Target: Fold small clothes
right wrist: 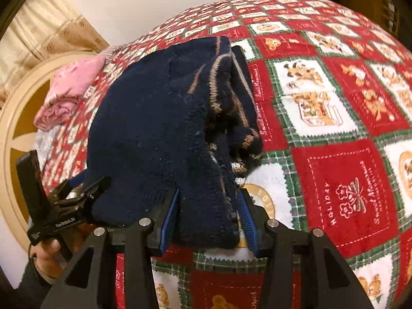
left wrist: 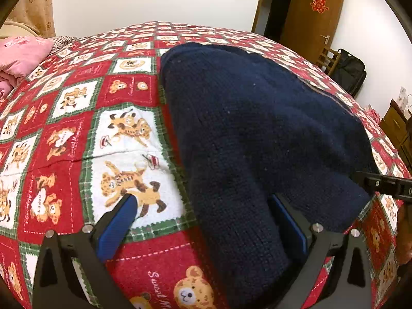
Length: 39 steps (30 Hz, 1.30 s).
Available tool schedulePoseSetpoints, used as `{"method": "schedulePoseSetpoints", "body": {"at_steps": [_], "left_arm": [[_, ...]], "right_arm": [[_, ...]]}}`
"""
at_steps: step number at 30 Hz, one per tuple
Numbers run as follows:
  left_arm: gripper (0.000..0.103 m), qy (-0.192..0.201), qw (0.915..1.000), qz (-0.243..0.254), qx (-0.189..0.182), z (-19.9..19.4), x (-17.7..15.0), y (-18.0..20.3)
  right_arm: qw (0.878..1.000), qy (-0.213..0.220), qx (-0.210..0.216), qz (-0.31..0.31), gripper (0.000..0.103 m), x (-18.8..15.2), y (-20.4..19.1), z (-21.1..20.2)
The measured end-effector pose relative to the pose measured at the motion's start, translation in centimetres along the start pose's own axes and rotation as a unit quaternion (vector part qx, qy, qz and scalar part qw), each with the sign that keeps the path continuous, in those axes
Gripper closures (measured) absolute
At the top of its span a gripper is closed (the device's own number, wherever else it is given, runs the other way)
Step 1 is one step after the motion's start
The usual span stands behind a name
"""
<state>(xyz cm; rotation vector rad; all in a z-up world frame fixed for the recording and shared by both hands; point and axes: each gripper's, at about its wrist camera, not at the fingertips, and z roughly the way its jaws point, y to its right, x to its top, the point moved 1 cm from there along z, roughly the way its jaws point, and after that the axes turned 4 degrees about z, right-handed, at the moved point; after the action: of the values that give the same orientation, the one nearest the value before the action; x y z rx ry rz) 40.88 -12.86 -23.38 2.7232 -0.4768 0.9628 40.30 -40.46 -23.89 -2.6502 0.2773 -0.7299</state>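
Nearest my left-hand camera, the left gripper (left wrist: 203,200) stands with its jaws wide apart: one blue pad (left wrist: 117,228) rests over the bedspread (left wrist: 77,118), the other (left wrist: 288,221) lies against the near end of the navy sweater (left wrist: 257,118), and neither pad presses the knit. In my right-hand view, the right gripper (right wrist: 208,215) straddles a thick fold of the same sweater; its jaws are part-way apart, with the fabric between them, and the pads sit beside the fold without clearly squeezing it. At the lower left of that view I see a hand (right wrist: 49,252) holding the left gripper at the sweater's near corner. The sweater lies bunched on the red, white and green bear-print bedspread, tan stripes showing at its far edge. Beyond it lies a pink cloth (right wrist: 69,90), then a curtain (right wrist: 46,33); the left view ends at a brown door (left wrist: 309,18).
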Motion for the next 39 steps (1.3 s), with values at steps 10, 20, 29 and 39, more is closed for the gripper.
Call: {"method": "schedulePoseSetpoints", "body": {"at_steps": [10,20,29,39], "left_arm": [[0.0,-0.011,0.9999,-0.003,0.0,0.2,0.3,-0.1],[0.0,-0.006,0.9998,-0.019,-0.006,-1.5,1.4,-0.9],[0.0,0.016,0.9987,-0.038,-0.03,-1.9,5.9,-3.5],[0.0,-0.014,0.9909,-0.087,-0.102,2.9,8.0,-4.9]], "right_arm": [[1.0,0.005,0.009,-0.002,0.056,0.0,0.4,-0.8],[0.997,0.077,0.002,-0.019,0.051,3.9,-0.8,-3.8],[0.997,0.071,0.016,0.014,0.045,7.9,1.3,-0.9],[0.997,0.039,0.042,0.05,0.03,10.1,3.9,2.9]]}}
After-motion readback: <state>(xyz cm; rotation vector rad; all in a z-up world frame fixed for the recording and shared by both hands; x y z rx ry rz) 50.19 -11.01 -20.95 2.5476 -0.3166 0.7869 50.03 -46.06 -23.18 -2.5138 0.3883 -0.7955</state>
